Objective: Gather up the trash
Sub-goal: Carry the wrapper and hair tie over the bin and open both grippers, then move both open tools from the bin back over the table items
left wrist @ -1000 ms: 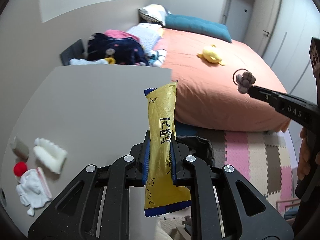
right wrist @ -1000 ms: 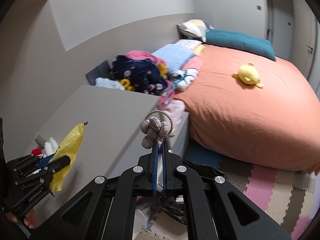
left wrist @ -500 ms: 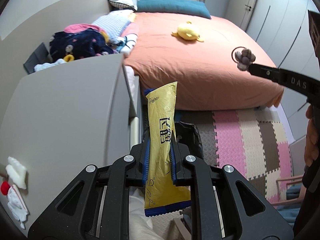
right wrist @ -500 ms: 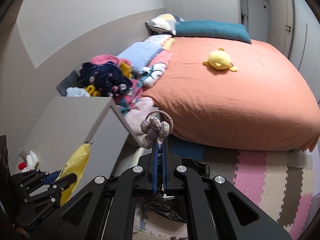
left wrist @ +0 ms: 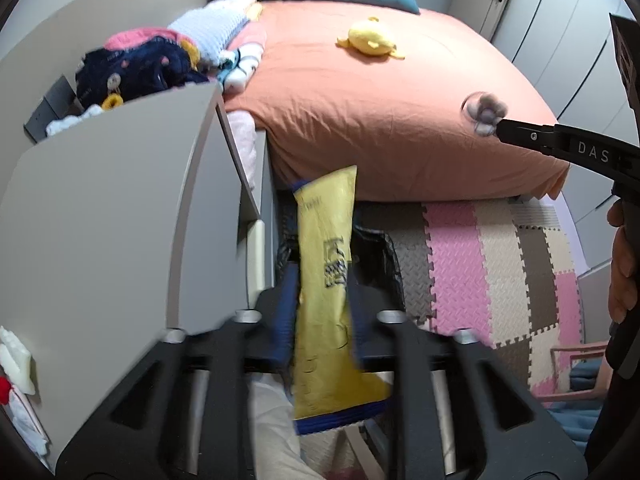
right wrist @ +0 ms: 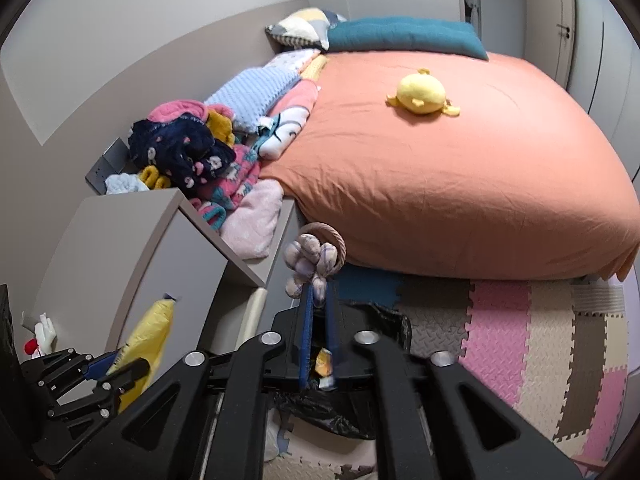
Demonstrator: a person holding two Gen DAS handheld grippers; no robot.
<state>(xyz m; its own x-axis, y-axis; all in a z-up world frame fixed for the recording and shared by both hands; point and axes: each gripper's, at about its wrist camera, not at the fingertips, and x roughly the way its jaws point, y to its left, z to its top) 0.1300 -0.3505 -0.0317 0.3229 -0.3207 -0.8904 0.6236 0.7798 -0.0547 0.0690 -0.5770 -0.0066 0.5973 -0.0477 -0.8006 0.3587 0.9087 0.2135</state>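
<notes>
Left tongs (left wrist: 320, 312) clamp yellow snack wrapper (left wrist: 326, 280), right tongs (right wrist: 318, 320) pinch grey fabric flower (right wrist: 308, 260); centre both over black bin bag (right wrist: 380, 320) w/ 2 releases only once directly above.

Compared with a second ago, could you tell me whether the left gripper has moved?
Yes. The left gripper, shut on the yellow wrapper, has swung right off the grey cabinet top towards the black bin on the floor.
</notes>
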